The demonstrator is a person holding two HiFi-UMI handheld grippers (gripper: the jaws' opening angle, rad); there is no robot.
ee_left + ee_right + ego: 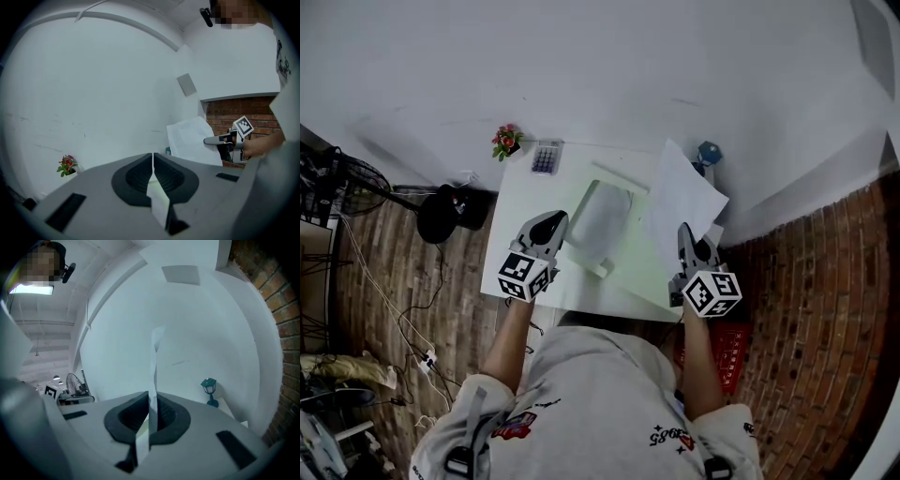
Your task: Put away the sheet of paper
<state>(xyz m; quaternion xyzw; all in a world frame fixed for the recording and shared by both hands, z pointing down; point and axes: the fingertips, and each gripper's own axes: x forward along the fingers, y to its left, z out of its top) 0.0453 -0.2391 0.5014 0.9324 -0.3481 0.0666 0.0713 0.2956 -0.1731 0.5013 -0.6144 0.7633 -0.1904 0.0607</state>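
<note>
My right gripper [685,230] is shut on the lower edge of a white sheet of paper [682,202] and holds it upright above the table's right side. In the right gripper view the paper [153,366] runs edge-on up out of the closed jaws [152,401]. A pale green folder [633,262] lies open on the white table [511,234]. My left gripper [555,221] is shut on the folder's lifted cover [602,220], which shows as a thin strip [158,201] between its jaws [153,161]. The left gripper view also shows the paper [192,140] and the right gripper [208,140].
At the table's back edge stand a small flower pot [506,141], a calculator [546,157] and a teal lantern [709,155]. A white wall rises behind. A red crate [729,342] sits under the table at the right, a fan [342,178] and cables on the floor at the left.
</note>
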